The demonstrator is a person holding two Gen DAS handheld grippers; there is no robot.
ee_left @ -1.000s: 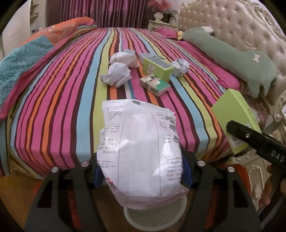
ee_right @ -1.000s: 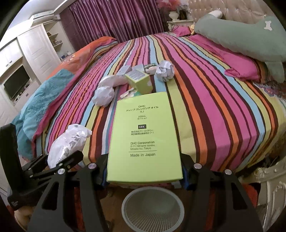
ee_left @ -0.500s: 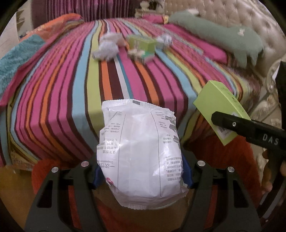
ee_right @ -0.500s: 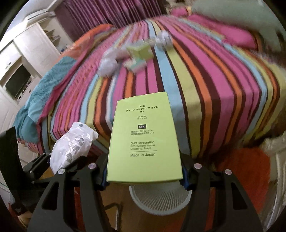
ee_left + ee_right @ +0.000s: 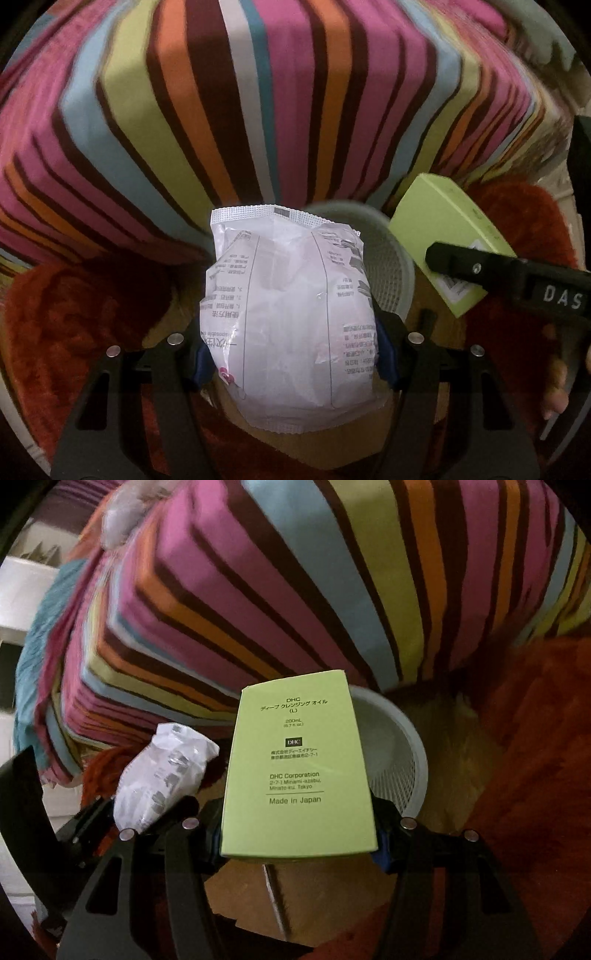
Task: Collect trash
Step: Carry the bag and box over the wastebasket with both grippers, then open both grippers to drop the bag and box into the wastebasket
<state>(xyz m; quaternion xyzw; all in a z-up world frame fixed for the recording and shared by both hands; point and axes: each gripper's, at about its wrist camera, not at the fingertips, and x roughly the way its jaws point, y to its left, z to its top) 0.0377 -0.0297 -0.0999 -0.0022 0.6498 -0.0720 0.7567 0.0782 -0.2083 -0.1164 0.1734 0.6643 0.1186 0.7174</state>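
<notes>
1. Wrapper: a white crinkled plastic packet with printed text and a crimped top seam. It is pinched between the pads of the left claw. Its long axis runs along the fingers, toward 12 o'clock in the left wrist view.
2. Box: a flat, light-green cardboard carton with sharp edges and printed lettering. It is pinched across its short sides by the right claw. Its long axis also points to 12 o'clock.
3. Basket: a round, pale plastic bin with a smooth rim and a mesh wall, standing on the floor at the foot of the bed.
4. Governing relation, left wrist view: the basket rim shows behind the wrapper, from 12 to 2 o'clock. The wrapper appears to sit over the near left part of the opening.
5. Governing relation, right wrist view: the basket opening lies at 2 o'clock from the box and is partly hidden behind it.
6. Judgement: both items are close to the rim. Which claw is nearer cannot be told with certainty.
7. Judgement: the box is rigid and should drop cleanly. The wrapper is light and may cling or drift.
8. Surroundings: a striped bedspread hangs at 12 o'clock. An orange shaggy rug borders the bare floor.
</notes>
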